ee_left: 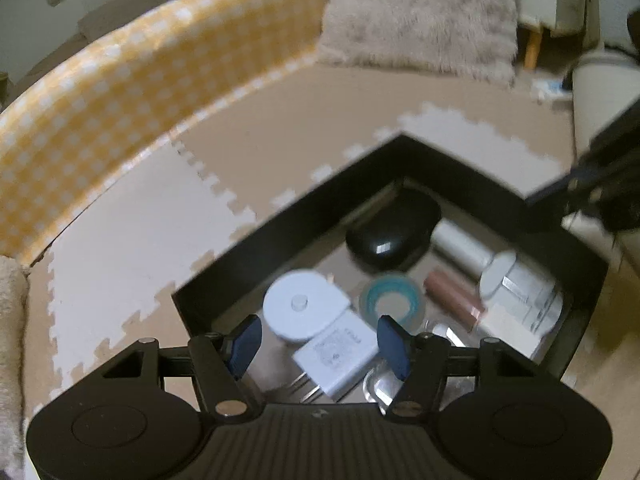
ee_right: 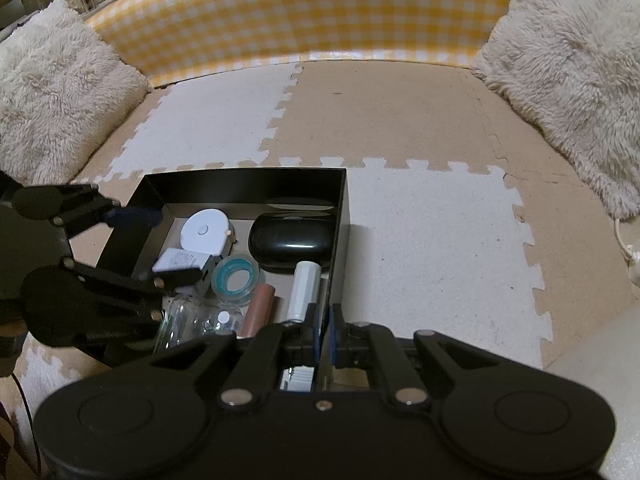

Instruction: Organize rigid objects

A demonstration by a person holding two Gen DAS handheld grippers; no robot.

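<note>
A black box (ee_right: 244, 184) sits on puzzle-tile foam mats (ee_right: 420, 220) before a yellow checked wall (ee_right: 304, 20); only the right view shows the right gripper (ee_right: 325, 330) apparently pinching the box wall, the left gripper (ee_left: 318, 344) open above its contents.

Your left wrist camera looked steeply down from close above the black box (ee_left: 404, 152), facing one of its corners, with the yellow checked wall (ee_left: 160, 64) curving off to the upper left. Your right wrist camera sat just over the box's near right wall (ee_right: 340, 216), looking down and forward across the foam mat (ee_right: 420, 220) toward that same wall. Both views shared the box interior, the mat and the checked wall.
</note>
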